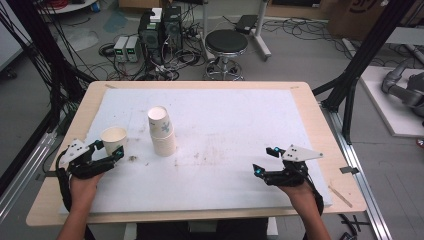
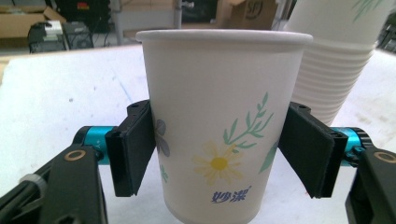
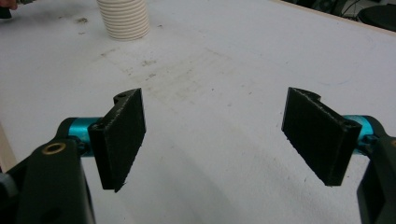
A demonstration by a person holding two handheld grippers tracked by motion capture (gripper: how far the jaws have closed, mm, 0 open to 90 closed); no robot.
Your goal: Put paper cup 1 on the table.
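Note:
A single white paper cup point(image 1: 113, 137) with a flower print point(image 2: 219, 116) stands upright near the table's left side. My left gripper point(image 1: 109, 148) is shut on it, and its two black pads point(image 2: 133, 149) press the cup's sides at mid height. Just right of it stands a tall stack of white paper cups point(image 1: 161, 131), close behind the held cup point(image 2: 336, 60) in the left gripper view. My right gripper point(image 1: 263, 160) hovers open over bare sheet at the front right, nothing between its pads point(image 3: 121, 135). The stack's base point(image 3: 123, 18) shows far off in the right gripper view.
A white sheet point(image 1: 225, 125) with faint brown stains covers the wooden table point(image 1: 310, 100). Beyond the far edge are a black stool point(image 1: 226, 42) and computer boxes with cables point(image 1: 160, 30) on the floor. Black frame posts point(image 1: 350, 85) stand at both sides.

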